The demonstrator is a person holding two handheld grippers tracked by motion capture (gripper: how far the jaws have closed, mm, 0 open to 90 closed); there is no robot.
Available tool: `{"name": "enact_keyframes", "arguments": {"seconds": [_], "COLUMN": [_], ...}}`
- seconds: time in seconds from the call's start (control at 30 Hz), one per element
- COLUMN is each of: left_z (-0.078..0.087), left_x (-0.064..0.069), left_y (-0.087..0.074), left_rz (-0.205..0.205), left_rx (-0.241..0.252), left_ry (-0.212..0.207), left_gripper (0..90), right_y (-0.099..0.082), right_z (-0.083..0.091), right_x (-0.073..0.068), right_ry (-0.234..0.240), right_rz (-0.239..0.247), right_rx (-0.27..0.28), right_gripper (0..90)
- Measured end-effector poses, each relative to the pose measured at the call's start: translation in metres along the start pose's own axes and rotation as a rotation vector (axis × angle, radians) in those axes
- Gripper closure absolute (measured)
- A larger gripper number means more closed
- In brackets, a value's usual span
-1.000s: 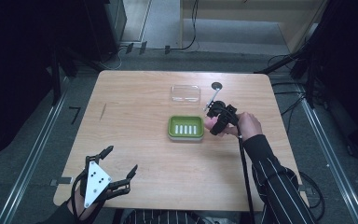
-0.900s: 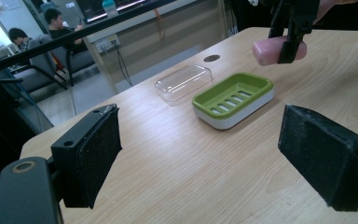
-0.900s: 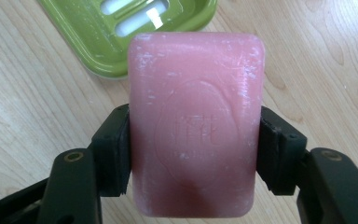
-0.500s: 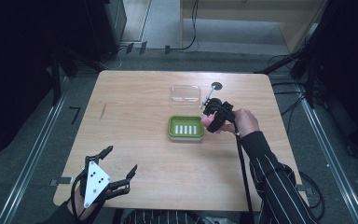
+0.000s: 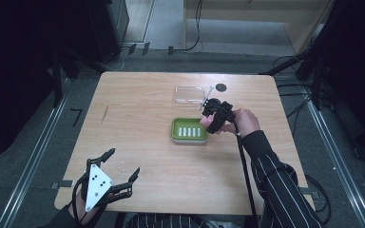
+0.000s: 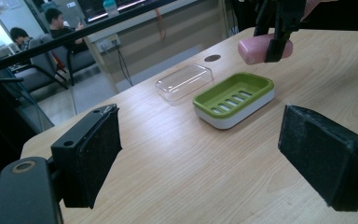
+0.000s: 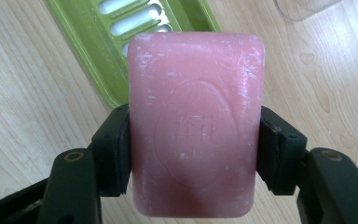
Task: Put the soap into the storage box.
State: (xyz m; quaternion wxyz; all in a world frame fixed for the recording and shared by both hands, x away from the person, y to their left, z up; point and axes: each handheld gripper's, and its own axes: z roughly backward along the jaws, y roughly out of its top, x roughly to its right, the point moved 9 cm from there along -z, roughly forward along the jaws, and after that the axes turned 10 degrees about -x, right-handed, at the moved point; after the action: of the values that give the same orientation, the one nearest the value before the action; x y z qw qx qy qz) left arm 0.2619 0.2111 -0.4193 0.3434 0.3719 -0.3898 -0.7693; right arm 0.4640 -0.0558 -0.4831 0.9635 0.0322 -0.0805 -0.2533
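Observation:
A pink soap bar is clamped by its long sides between the pads of my right gripper. In the high view that gripper holds the soap just above the right end of a green slotted soap dish. The dish's rim lies below and behind the bar in the right gripper view. My left gripper rests near the table's front left corner. Its jaws stand open with nothing between them, and they face the dish and the raised soap.
A clear plastic lid lies just behind the dish, nearer the far edge; it also appears in the left gripper view. A small black round mark sits to its right. The wooden table is bare on its left half.
My right gripper has drifted a little to the left with the soap, closer over the dish's right end. The left gripper has stayed where it was.

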Motion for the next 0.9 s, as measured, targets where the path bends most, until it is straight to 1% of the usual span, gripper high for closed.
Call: {"name": "enact_keyframes", "arguments": {"seconds": [0.27, 0.3, 0.43, 0.47, 0.57, 0.6, 0.63, 0.7, 0.9], "left_z": [0.000, 0.000, 0.000, 0.000, 0.000, 0.000, 0.000, 0.000, 0.000], "left_x": [0.000, 0.000, 0.000, 0.000, 0.000, 0.000, 0.000, 0.000, 0.000], "left_y": [0.000, 0.000, 0.000, 0.000, 0.000, 0.000, 0.000, 0.000, -0.001], "left_rz": [0.002, 0.002, 0.002, 0.002, 0.001, 0.001, 0.001, 0.002, 0.001], "left_rx": [-0.001, -0.001, -0.002, -0.002, -0.001, -0.001, -0.002, -0.001, -0.004], "left_ry": [-0.001, -0.001, 0.000, 0.000, 0.000, 0.000, 0.000, -0.001, -0.001], "left_gripper": [13.3, 13.3, 13.3, 13.3, 13.2, 13.3, 13.3, 13.3, 13.3], "right_y": [0.009, 0.011, 0.015, 0.017, 0.019, 0.020, 0.022, 0.026, 0.031], "right_z": [0.003, 0.003, 0.004, 0.004, 0.004, 0.004, 0.004, 0.004, 0.003], "right_x": [-0.003, -0.004, -0.006, -0.007, -0.008, -0.009, -0.009, -0.010, -0.013], "right_ry": [0.003, 0.001, 0.000, 0.001, -0.005, 0.001, -0.001, -0.002, -0.005], "right_rz": [0.026, 0.039, 0.052, 0.066, 0.078, 0.078, 0.091, 0.101, 0.118], "right_rx": [0.010, 0.015, 0.017, 0.018, 0.020, 0.017, 0.023, 0.027, 0.030], "right_gripper": [38.8, 38.8, 38.8, 38.8, 38.8, 38.8, 38.8, 38.8, 38.8]}}
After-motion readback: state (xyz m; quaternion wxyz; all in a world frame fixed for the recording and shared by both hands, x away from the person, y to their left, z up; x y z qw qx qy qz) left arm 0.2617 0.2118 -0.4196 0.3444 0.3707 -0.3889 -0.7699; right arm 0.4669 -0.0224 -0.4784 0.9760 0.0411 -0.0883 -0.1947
